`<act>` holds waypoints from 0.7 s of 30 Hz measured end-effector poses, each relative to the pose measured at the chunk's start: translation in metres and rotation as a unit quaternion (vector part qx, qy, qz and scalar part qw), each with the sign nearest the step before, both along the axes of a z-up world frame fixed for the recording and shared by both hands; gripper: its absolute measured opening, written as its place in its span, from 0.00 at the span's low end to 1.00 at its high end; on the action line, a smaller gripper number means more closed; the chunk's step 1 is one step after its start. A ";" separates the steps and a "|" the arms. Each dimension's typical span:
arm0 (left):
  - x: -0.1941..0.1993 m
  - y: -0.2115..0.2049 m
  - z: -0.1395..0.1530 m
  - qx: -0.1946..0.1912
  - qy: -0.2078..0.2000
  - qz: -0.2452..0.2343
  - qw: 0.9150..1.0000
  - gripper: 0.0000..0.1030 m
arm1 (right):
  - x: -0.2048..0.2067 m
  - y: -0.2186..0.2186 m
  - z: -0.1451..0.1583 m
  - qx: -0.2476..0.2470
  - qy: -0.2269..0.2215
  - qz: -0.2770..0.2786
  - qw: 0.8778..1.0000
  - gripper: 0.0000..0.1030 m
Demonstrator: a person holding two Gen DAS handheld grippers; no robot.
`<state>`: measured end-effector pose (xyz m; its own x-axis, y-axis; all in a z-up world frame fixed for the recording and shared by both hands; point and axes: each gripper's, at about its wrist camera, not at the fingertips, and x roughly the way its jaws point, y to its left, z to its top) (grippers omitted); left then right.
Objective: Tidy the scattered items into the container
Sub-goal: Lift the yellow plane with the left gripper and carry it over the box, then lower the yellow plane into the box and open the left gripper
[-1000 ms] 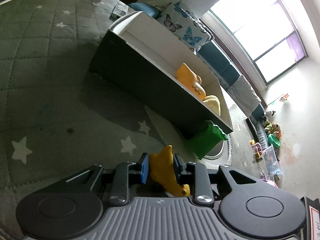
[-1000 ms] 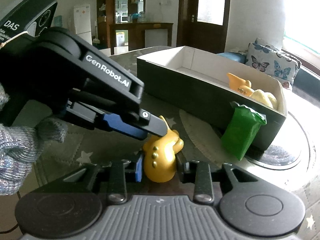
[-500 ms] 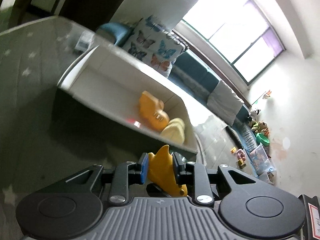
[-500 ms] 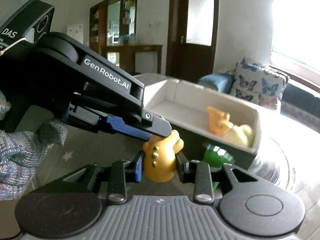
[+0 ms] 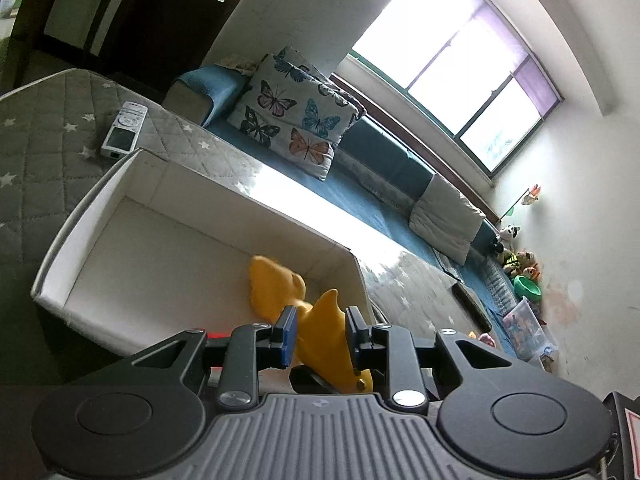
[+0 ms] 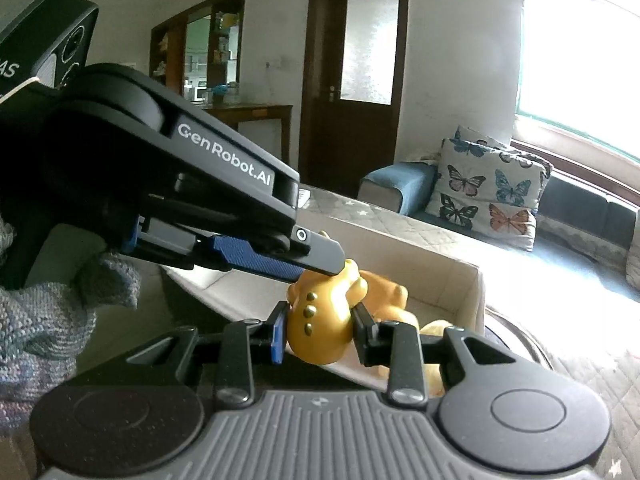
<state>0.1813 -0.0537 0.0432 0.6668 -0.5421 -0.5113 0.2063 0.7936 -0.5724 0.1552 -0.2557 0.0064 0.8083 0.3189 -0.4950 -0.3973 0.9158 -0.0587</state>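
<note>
Between the fingers of the left gripper [image 5: 320,320], clamped narrow on a yellow bear figurine [image 5: 326,346]. Pinched lower down as well by the right gripper [image 6: 320,316], closed on the belly with its three studs facing that camera. Neither claw wide. Nipped at the head by the left, coming in from above and to the left of the right.

Raised within the last second. Sat low then, just ahead of both claws, close to the star-print quilt [image 5: 36,148], facing the dark outer wall of the open box [image 5: 100,184] with a green packet leaning on it. Now carried up past the rim: white floor of the box laid open ahead of and below the left claw, near wall dropped under the right claw's fingers, packet gone from both views.

Already inside, just beyond the gripped figurine: an orange toy [image 5: 276,284], with a pale yellow toy [image 6: 434,328] to the right of the right claw. Off past the far left corner, on the quilt: a remote control [image 5: 124,130].

Probably means transport nearly done, toy at or over the near edge. Left to do, by this reading: ease forward until clear of the wall, then open both claws together, since releasing only one might twist the figurine. Green packet presumably still waiting outside.
</note>
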 end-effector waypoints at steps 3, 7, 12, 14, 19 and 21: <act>0.014 0.002 -0.009 -0.010 0.010 0.005 1.000 0.27 | 0.016 0.001 -0.004 -0.005 0.008 -0.002 1.000 0.31; 0.026 0.007 -0.022 -0.014 0.027 0.012 0.999 0.27 | 0.034 0.004 -0.015 -0.014 0.023 -0.004 1.000 0.31; 0.035 0.010 -0.033 -0.008 0.040 0.015 0.999 0.27 | 0.047 0.005 -0.029 -0.013 0.046 -0.009 0.999 0.31; 0.035 0.011 -0.036 -0.009 0.043 0.015 0.999 0.28 | 0.048 0.005 -0.033 -0.011 0.055 -0.008 0.998 0.31; 0.036 0.012 -0.038 -0.010 0.046 0.015 0.999 0.28 | 0.048 0.001 -0.036 -0.005 0.057 -0.012 0.998 0.32; 0.035 0.012 -0.039 -0.011 0.047 0.014 0.999 0.28 | 0.048 0.000 -0.035 -0.007 0.057 -0.013 0.998 0.32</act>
